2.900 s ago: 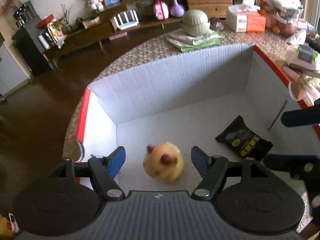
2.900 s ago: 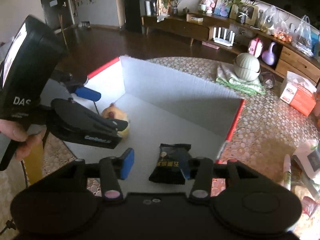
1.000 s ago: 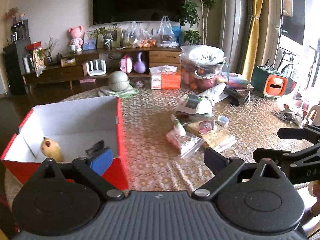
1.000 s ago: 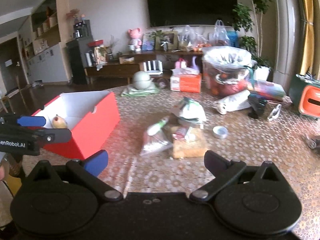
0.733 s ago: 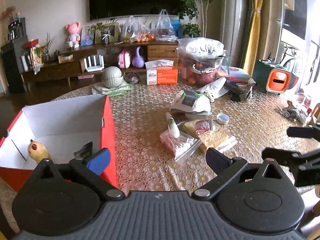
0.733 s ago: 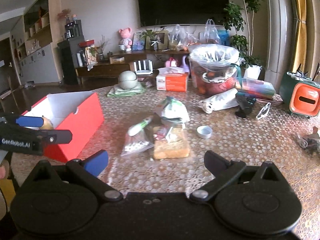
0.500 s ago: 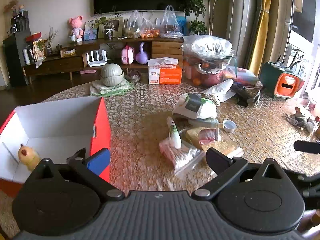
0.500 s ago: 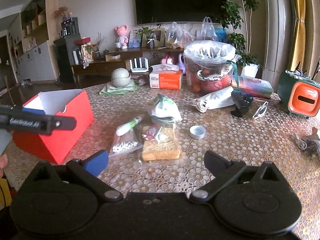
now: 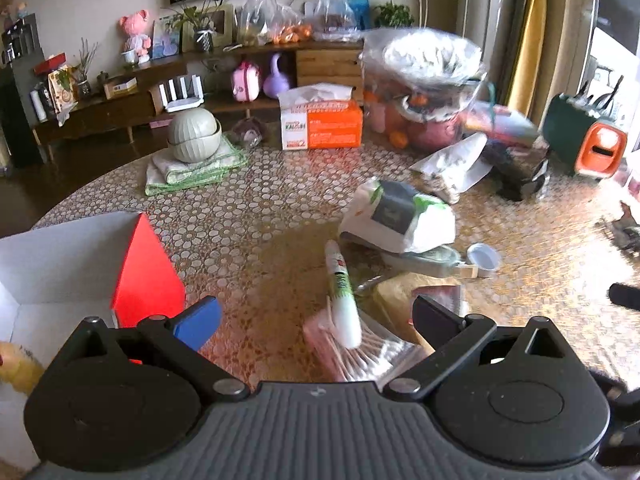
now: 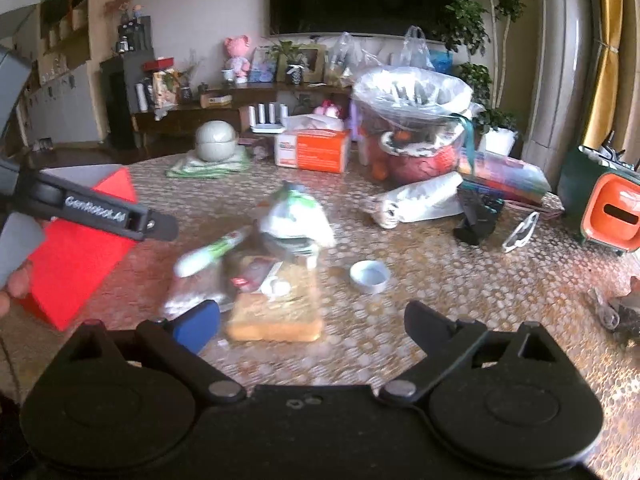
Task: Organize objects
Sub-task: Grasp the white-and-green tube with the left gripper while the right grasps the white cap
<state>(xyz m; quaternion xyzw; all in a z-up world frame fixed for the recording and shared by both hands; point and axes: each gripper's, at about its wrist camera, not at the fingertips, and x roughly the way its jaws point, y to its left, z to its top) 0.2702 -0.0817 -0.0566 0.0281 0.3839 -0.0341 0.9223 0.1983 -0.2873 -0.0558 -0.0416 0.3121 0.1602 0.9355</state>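
Observation:
My left gripper [image 9: 316,318] is open and hangs low over a white-and-green tube [image 9: 340,292] that lies on a clear bag of cotton swabs [image 9: 356,354]. The red box with a white inside [image 9: 148,272] is at the left, with a yellow duck toy [image 9: 16,364] in it. My right gripper [image 10: 310,322] is open too, just above a tan block wrapped in plastic [image 10: 276,304]. In the right wrist view, the tube [image 10: 212,252] and the red box [image 10: 76,256] lie to the left. The left gripper [image 10: 104,208] crosses in front of the box.
A white-and-green pouch [image 9: 400,220], a small white cap [image 9: 484,258], an orange tissue box [image 9: 320,124] and stacked bowls on a green towel [image 9: 194,136] sit on the patterned table [image 9: 256,208]. A large plastic bag of fruit [image 10: 412,120] stands behind. A hand [image 10: 16,284] holds the left gripper.
Both grippers have left the box, swung right and dropped closer to the pile of loose items. The duck toy and a black packet stay in the box. Both remain open.

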